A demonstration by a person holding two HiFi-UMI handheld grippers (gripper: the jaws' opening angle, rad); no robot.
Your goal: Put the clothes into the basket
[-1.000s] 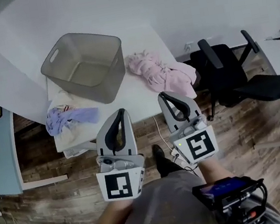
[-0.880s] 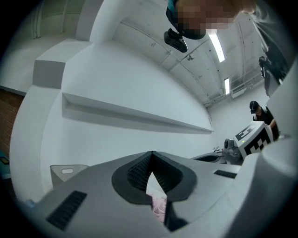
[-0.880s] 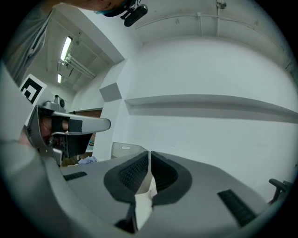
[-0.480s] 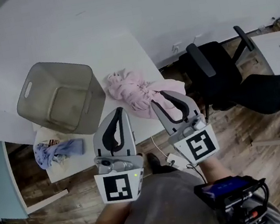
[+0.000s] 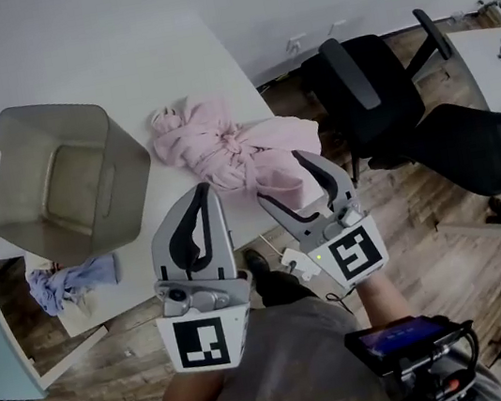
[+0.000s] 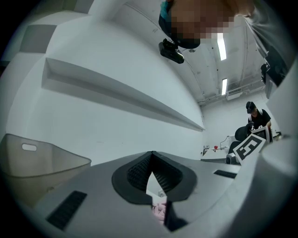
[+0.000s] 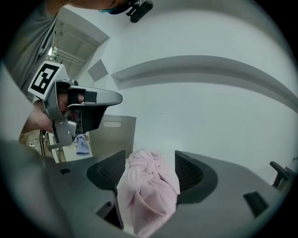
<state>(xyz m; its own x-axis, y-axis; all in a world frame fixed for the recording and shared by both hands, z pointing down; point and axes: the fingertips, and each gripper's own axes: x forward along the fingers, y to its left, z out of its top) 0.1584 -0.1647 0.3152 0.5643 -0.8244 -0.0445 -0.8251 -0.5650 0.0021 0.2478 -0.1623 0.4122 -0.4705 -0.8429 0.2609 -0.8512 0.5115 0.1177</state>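
Right gripper [image 5: 283,176] jaws just opening, now wide apart around end of pink garment [image 5: 223,147] at frame centre, not clamping it. Left gripper [image 5: 201,191] shut, empty, just left of it. Both nearer garment than second ago: pickup looks next. Basket [image 5: 128,177] upper left, empty. Blue cloth [image 5: 66,281] lower left on table [image 5: 163,76]. Chair [image 5: 370,89] right, out of way.

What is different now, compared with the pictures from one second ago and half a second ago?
Both grippers moved forward toward the crumpled pink garment. The right gripper was shut. Its jaws have just been opening and now stand apart around the garment without pressing on it. The left gripper stayed shut and empty. The garment, the empty translucent grey plastic basket and the lilac-blue cloth lie where they were.
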